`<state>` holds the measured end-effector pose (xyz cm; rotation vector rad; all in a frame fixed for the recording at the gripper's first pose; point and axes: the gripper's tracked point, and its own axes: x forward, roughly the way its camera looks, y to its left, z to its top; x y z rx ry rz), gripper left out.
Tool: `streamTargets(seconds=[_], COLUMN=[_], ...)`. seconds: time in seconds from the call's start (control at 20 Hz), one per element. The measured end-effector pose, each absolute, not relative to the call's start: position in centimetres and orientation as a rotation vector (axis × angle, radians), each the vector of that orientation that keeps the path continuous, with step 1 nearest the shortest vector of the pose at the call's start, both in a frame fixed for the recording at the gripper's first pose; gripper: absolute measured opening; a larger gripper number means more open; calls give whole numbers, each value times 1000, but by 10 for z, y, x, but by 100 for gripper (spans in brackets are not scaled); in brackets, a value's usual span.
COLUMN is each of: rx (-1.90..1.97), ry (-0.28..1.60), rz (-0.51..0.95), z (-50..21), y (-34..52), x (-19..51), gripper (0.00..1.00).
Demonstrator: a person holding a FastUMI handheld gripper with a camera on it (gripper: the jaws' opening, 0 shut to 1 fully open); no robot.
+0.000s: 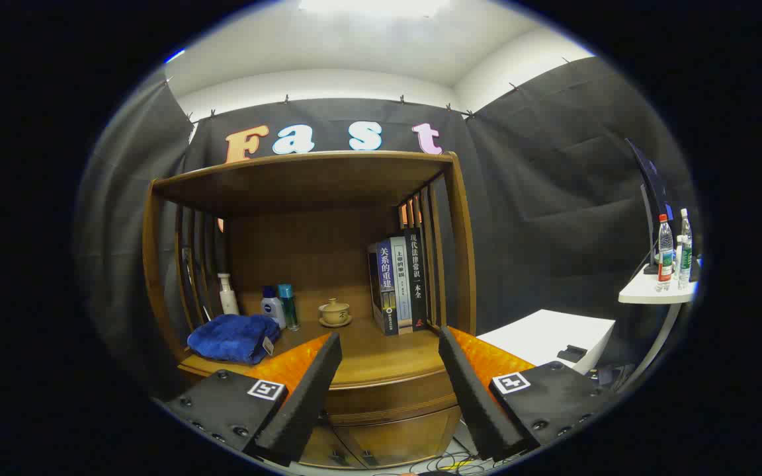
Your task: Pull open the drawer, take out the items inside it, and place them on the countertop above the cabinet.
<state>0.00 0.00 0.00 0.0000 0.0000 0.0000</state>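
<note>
Drawer [391, 400] looks shut from here, so we're basically at square one. Our claw [391, 370] is spread wide with nothing in it, hanging well back from the cabinet [308, 198], and the drawer front sits between the fingers, just under the desk [381, 360]. On the desk we've already got a blue towel [234, 337], some bottles [275, 305], a little teacup [335, 312] and books [399, 281]. Can't tell what's inside the drawer. Our guess: pulling it open, emptying it and putting stuff up top are all still left.
</note>
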Motion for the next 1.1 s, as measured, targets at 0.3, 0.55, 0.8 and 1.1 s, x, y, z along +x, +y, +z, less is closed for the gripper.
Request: streamTargets(seconds=[0.3,0.55,0.8,1.1], rx=[10,3,6,0], ry=[20,20,28,35], rz=[15,17,26,35], z=[-6,-5,-9,-13], y=[5,8,11,16], x=[2,1,2,3], gripper=[98,98,98,98])
